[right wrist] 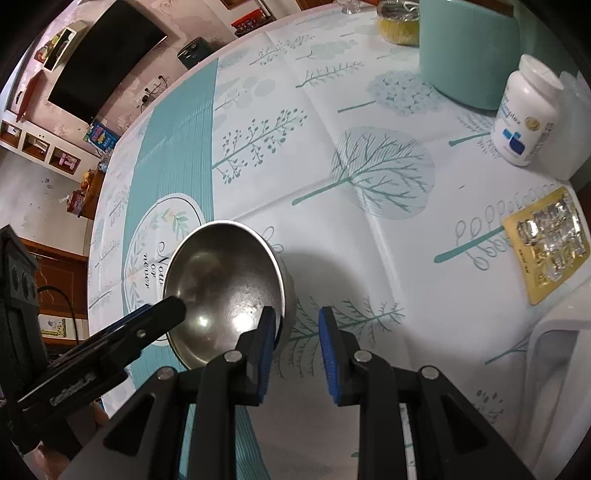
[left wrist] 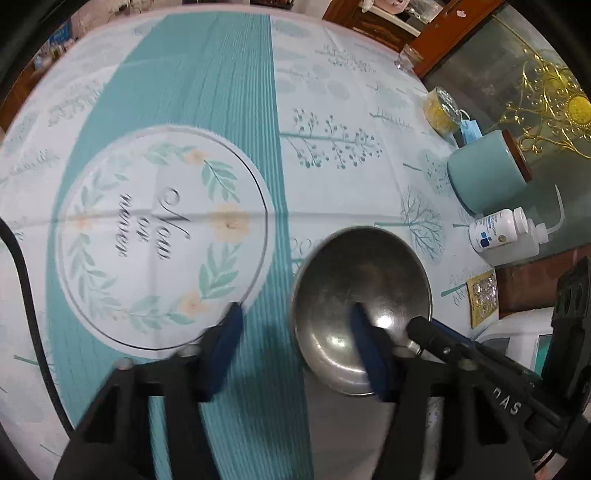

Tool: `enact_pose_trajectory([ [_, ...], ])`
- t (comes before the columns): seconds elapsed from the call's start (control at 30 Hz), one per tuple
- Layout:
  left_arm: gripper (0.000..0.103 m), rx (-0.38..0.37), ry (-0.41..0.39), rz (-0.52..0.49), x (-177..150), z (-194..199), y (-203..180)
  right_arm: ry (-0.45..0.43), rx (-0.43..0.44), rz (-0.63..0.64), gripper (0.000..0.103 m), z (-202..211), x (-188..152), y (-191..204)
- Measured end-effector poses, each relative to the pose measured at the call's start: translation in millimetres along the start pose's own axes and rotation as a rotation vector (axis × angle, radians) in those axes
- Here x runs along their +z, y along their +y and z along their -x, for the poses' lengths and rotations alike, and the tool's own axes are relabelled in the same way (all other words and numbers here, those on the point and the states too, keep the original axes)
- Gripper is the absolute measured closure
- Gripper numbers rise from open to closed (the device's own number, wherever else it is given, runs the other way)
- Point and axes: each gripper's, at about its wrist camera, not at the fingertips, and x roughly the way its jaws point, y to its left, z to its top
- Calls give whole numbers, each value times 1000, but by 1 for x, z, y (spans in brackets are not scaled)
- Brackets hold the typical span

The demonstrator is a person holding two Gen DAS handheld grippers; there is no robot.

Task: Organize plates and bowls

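Right wrist view, nearest first: the right gripper [right wrist: 297,347] has its blue-padded fingers [right wrist: 266,343] spread apart, one finger inside the rim of the steel bowl [right wrist: 221,280] and the other outside it over the tablecloth [right wrist: 369,110]; whether the inner pad touches the metal cannot be told. The bowl sits tilted at the seam between the teal stripe and the pale tree print. From the left, a finger of the left gripper [right wrist: 159,317] reaches to the bowl's opposite rim; lettering on its body is too blurred to read.

Left wrist view shows the left gripper [left wrist: 295,347] with jaws wide apart, one blue pad inside the bowl [left wrist: 362,295], the other over the cloth beside a printed wreath [left wrist: 162,236] reading "Now or never". Open cloth stretches beyond the bowl toward the far table edge.

Further right, near the table's edge, lie a yellow blister pack [right wrist: 546,243], a white pill bottle [right wrist: 524,114] with a partly legible label ending "complex", a teal canister [right wrist: 465,55] and a jar of yellow contents [right wrist: 399,22]. Beyond the table edge hangs a dark television [right wrist: 107,59]
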Motion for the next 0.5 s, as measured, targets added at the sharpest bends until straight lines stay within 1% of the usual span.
enact_pose_trajectory([
  [0.03,82,-16,19,6,0,-6,0,1,1,-1,79,-1,-1,0],
  [0.07,87,-17,27,14,-1,-10,0,-2,1,-1,80,-2,-1,1],
  [0.1,93,-9,25,21,-3,-12,2,-5,8,2,89,-2,-3,2],
  [0.13,95,-18,23,33,-5,-13,4,-1,13,4,92,-3,-2,1],
  [0.23,96,-30,11,60,-11,-12,8,1,0,22,93,-2,-5,6],
  [0.33,96,-18,22,37,-20,-6,9,-2,-16,45,93,3,-11,13],
  [0.5,96,-15,26,5,-35,18,9,-15,3,54,93,22,-24,21],
])
